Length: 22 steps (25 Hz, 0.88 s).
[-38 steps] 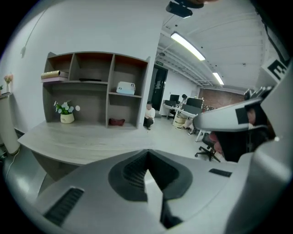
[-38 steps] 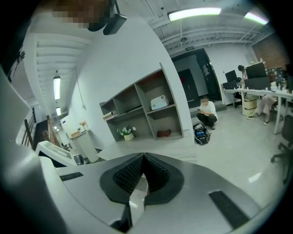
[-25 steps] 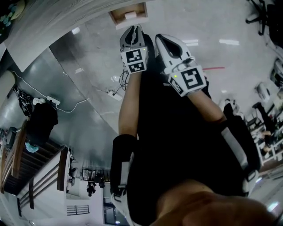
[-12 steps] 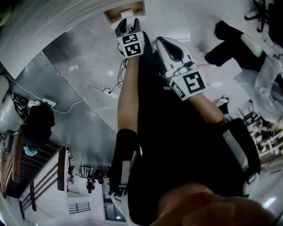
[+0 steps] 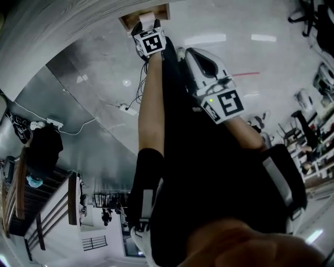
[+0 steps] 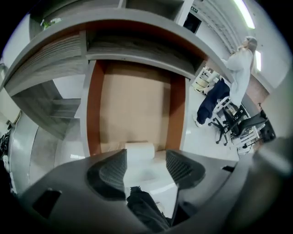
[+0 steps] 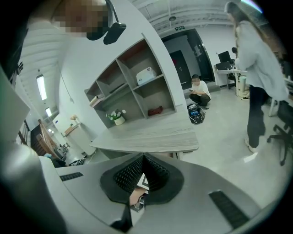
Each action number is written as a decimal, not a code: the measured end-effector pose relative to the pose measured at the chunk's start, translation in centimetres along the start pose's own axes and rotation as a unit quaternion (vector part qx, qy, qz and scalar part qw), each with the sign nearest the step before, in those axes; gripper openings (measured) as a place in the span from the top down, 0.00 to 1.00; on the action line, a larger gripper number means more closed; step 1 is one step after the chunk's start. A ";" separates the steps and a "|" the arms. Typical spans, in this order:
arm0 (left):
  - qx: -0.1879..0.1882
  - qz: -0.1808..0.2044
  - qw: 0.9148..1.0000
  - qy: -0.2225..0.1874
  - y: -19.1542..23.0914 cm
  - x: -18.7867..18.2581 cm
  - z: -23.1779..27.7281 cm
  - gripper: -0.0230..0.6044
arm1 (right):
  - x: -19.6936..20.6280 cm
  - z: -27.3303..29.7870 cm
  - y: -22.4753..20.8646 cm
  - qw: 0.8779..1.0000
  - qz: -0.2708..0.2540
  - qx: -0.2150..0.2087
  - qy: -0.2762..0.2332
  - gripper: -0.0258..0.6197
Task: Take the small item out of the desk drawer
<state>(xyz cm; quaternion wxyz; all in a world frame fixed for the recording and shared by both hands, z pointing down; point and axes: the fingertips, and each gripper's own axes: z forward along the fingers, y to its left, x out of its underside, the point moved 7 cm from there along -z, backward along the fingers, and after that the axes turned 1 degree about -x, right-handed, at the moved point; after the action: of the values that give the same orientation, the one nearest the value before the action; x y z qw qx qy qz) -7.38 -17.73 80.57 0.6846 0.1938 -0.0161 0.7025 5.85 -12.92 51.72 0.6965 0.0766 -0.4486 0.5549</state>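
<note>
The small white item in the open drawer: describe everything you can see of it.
The small white item is a plain, smooth block with rounded edges, lying flat on the brown floor of the open wooden drawer, near its front end. The left gripper faces it, jaws opening; it lies just past the tips, untouched.

Open-plan office: grey wood-grain desk [image 7: 146,137] with a pull-out drawer [image 6: 132,109], cubby shelving [image 7: 137,87] behind it holding a potted plant [image 7: 118,117] and a white box [image 7: 146,74], wheeled office chairs [image 6: 236,121] draped with dark clothing, polished pale floor [image 5: 235,26], ceiling strip lights [image 6: 242,11], power strip [image 5: 125,108] with trailing cables, one person standing [image 6: 241,59], another crouching [image 7: 199,93] across the room
</note>
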 end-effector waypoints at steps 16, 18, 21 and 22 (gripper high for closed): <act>-0.027 -0.016 0.997 0.076 1.0 0.0 4.0 0.51 | 0.8 1.0 -0.8 0.999 0.036 0.014 0.010 0.97; -0.031 -0.019 0.996 0.080 1.1 0.0 4.2 0.51 | 1.1 0.8 -1.0 0.999 0.029 0.016 0.013 0.97; -0.034 -0.014 0.996 0.086 1.0 -0.2 4.4 0.51 | 1.2 0.6 -1.4 0.999 0.027 0.020 0.015 0.97; -0.035 -0.012 0.995 0.088 0.9 -0.2 4.6 0.51 | 1.2 0.5 -1.6 0.999 0.024 0.020 0.016 0.97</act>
<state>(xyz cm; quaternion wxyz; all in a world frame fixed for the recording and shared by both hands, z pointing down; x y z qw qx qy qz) -7.09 -19.32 84.92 0.6980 0.1073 0.0220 0.7077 6.91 -12.98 53.52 0.6881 0.0711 -0.4277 0.5819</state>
